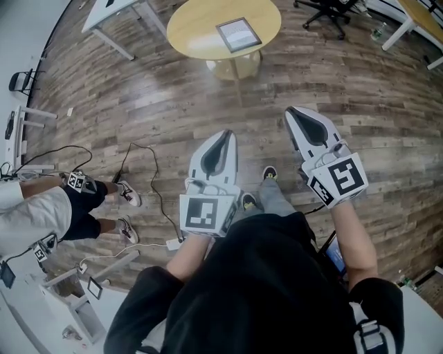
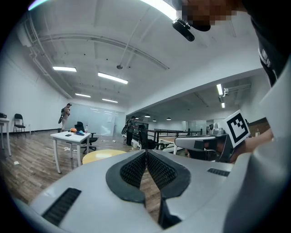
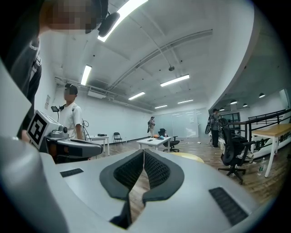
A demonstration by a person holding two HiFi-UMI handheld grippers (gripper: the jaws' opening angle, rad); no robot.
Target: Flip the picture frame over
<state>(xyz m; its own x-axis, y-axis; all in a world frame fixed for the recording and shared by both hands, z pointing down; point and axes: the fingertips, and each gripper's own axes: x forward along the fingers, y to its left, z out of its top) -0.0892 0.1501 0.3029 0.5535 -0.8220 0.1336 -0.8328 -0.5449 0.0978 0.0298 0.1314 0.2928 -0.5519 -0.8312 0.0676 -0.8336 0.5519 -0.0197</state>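
Observation:
A picture frame (image 1: 239, 34) lies flat on a round yellow table (image 1: 194, 31) at the top of the head view, well ahead of both grippers. My left gripper (image 1: 225, 134) is held out over the wooden floor, its jaws shut and empty. My right gripper (image 1: 295, 113) is level beside it, jaws also shut with nothing between them. In the left gripper view the left gripper (image 2: 146, 152) points toward the yellow table (image 2: 102, 156). The right gripper (image 3: 143, 153) in its own view has the table's edge (image 3: 191, 157) just past its jaws.
A white table (image 1: 114, 17) stands at the far left, and an office chair (image 1: 332, 14) at the far right. Another person (image 1: 62, 204) stands to my left with cables (image 1: 149, 187) on the floor. A desk edge (image 1: 415, 17) is at the top right corner.

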